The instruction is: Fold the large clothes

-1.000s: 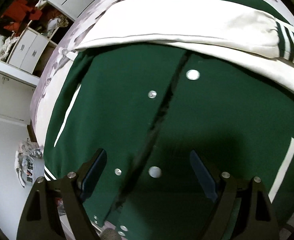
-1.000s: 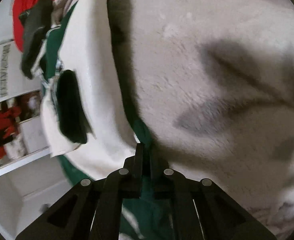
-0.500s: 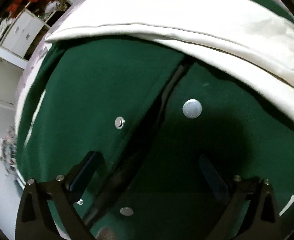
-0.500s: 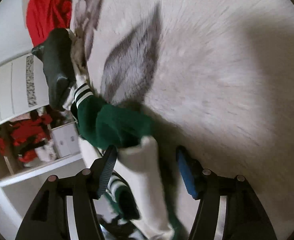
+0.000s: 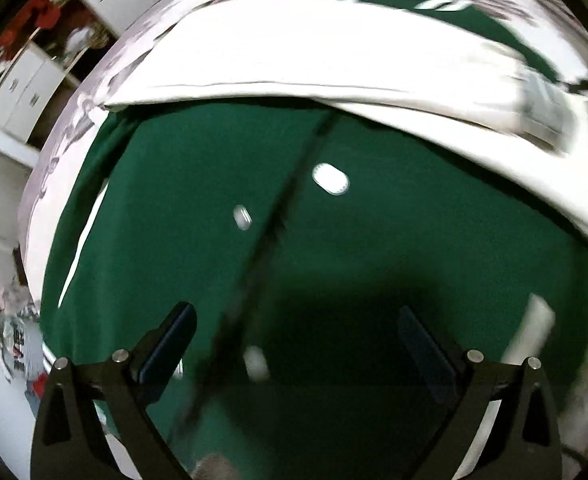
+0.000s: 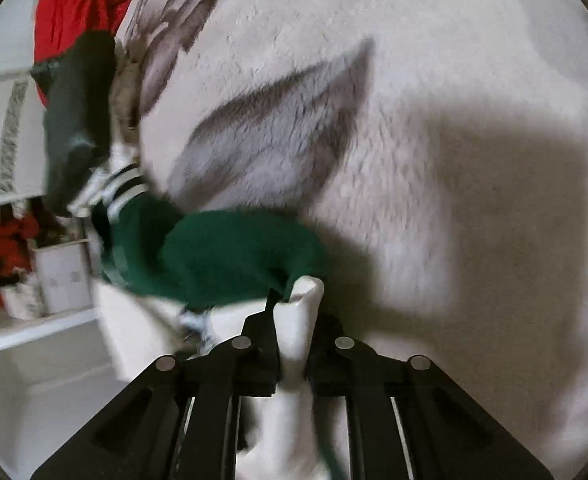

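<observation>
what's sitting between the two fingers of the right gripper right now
A fold of the jacket's white sleeve is pinched in the right gripper, whose jaws have just been closing; the right wrist view shows it.

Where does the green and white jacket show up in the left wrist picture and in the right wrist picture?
Left wrist: the jacket fills the middle, snap front facing up, a white sleeve folded across the top.
Right wrist: bunched at lower left, with white fabric pinched in the right gripper.
Shared landmark: the grey-patterned fluffy blanket beneath it, and the red clothing beyond.
</observation>
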